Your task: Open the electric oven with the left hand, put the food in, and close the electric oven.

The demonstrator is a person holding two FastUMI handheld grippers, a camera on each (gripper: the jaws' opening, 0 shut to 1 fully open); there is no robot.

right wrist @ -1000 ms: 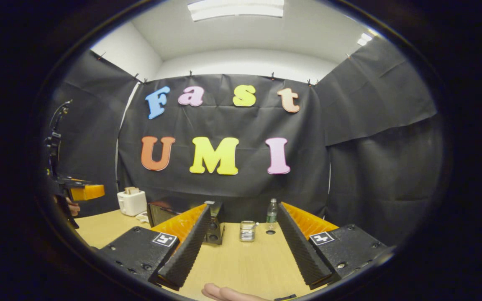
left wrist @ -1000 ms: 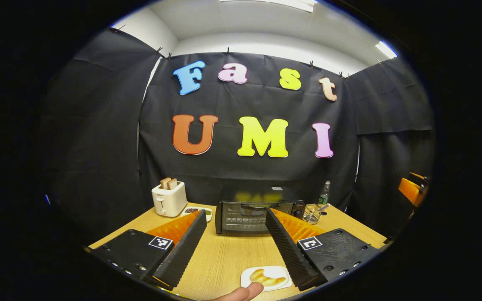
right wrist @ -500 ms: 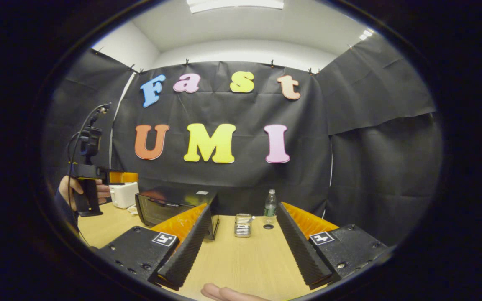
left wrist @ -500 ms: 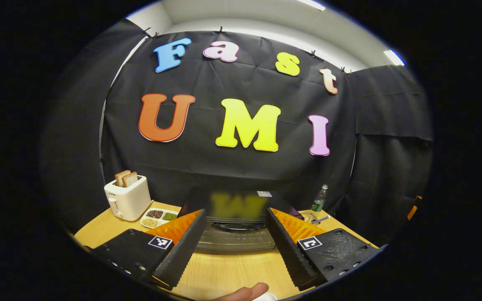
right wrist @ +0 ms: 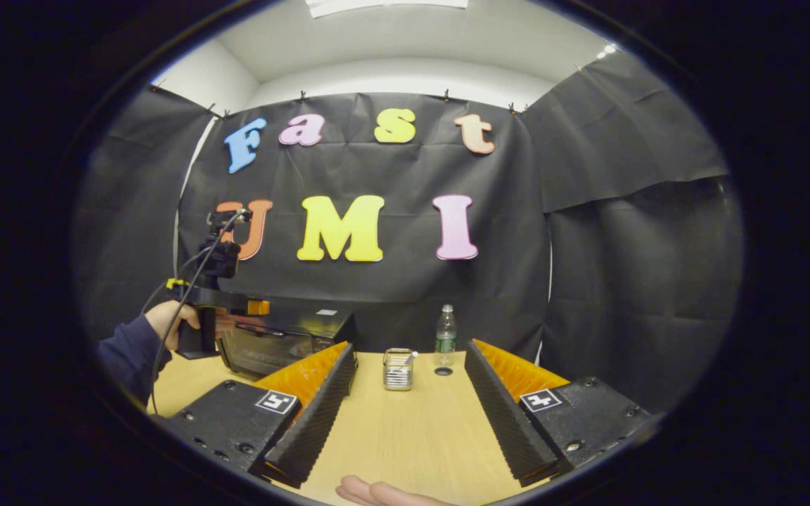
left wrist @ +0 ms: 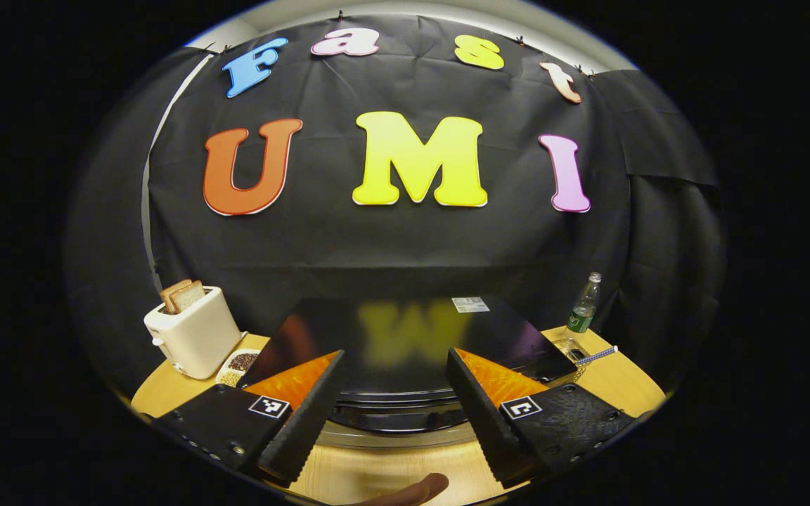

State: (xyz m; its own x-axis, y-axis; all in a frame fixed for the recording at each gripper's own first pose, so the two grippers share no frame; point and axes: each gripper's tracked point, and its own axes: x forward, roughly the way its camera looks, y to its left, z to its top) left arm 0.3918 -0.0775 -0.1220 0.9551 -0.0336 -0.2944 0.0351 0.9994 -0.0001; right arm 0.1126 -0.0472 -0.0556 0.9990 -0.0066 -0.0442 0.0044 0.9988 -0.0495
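A black electric oven [left wrist: 405, 344] stands on the wooden table with its door shut. In the left gripper view my left gripper [left wrist: 394, 414] is open, its fingers to either side of the door handle [left wrist: 398, 414] along the oven's top front edge. In the right gripper view the oven [right wrist: 285, 337] sits at the left, and the left gripper [right wrist: 236, 303], held by a hand in a dark sleeve, hangs over its front. My right gripper [right wrist: 408, 422] is open above bare table, with nothing between its fingers.
A white toaster [left wrist: 194, 334] with bread slices stands left of the oven, beside a small dish of grains [left wrist: 236, 365]. A green bottle [left wrist: 583, 306] and a wire basket [right wrist: 398, 369] are right of the oven. Fingertips show at the lower edge of each view.
My left gripper has moved forward and close to the oven, from well back over the table to the door handle; the plate with bread has dropped out of view. The right gripper barely moved.
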